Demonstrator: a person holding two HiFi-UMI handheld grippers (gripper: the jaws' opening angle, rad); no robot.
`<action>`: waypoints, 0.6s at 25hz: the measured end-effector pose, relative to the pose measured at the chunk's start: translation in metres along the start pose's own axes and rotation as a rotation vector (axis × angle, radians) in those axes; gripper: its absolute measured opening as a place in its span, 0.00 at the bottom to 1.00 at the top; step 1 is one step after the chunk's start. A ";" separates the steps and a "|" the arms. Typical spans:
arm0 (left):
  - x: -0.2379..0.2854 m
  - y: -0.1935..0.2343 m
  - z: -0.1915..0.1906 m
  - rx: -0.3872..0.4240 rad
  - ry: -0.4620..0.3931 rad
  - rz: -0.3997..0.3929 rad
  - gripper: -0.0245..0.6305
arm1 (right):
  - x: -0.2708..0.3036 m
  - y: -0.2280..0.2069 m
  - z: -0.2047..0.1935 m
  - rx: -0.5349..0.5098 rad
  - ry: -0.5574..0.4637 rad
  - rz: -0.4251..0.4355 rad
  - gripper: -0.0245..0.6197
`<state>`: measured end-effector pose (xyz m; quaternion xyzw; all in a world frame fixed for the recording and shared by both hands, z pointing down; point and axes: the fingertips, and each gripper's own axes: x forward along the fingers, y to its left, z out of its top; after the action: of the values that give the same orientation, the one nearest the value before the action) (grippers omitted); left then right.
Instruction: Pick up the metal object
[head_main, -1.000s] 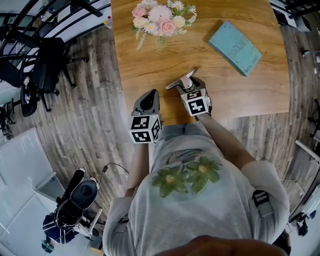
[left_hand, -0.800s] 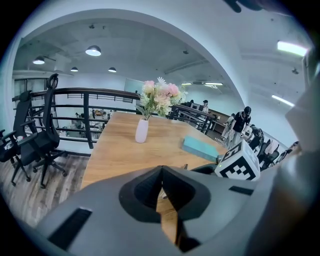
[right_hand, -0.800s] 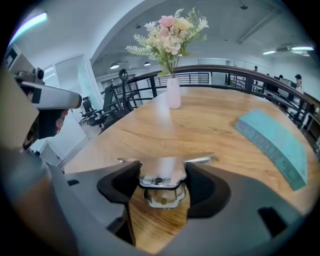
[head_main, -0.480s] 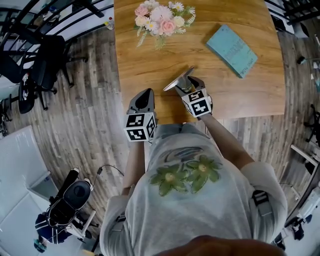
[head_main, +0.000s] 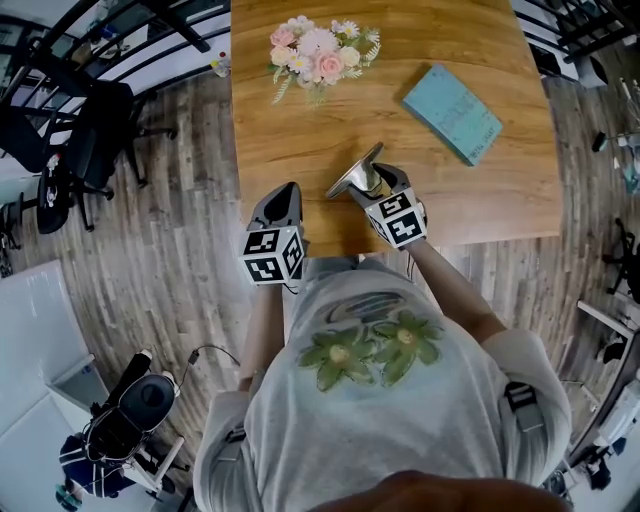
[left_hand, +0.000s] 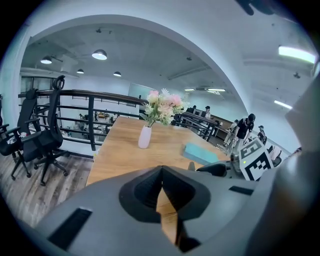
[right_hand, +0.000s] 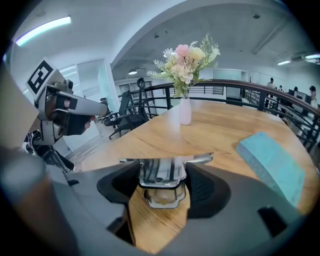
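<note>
A shiny metal object (head_main: 357, 175) with a flat top edge sits clamped between the jaws of my right gripper (head_main: 372, 181), held above the near part of the wooden table (head_main: 300, 130). In the right gripper view the metal object (right_hand: 161, 182) fills the gap of the right gripper (right_hand: 161, 187), lifted off the wood. My left gripper (head_main: 282, 205) hovers at the table's near edge, left of the right one. Its jaws are pressed together with nothing between them, as the left gripper (left_hand: 161, 192) view shows.
A white vase of pink and white flowers (head_main: 318, 50) stands at the far left of the table. A teal book (head_main: 452, 112) lies at the far right. Black office chairs (head_main: 70, 150) and a railing (head_main: 120, 40) stand left of the table, on the wood floor.
The right gripper has raised and tilted the metal object a little higher and to the left over the second. The left gripper drifted slightly left and nearer the table edge.
</note>
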<state>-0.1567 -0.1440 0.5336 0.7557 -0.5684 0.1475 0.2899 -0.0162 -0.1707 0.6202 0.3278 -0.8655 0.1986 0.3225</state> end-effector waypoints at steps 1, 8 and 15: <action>-0.001 -0.001 0.000 0.001 -0.003 0.000 0.06 | -0.003 0.000 0.001 -0.004 -0.006 0.001 0.50; -0.010 -0.005 0.000 -0.002 -0.023 0.005 0.06 | -0.024 0.000 0.015 -0.023 -0.062 0.011 0.50; -0.020 -0.010 -0.003 -0.002 -0.034 0.014 0.06 | -0.045 0.007 0.035 -0.036 -0.138 0.024 0.50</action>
<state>-0.1533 -0.1244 0.5222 0.7539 -0.5785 0.1360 0.2799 -0.0102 -0.1659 0.5634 0.3244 -0.8930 0.1638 0.2656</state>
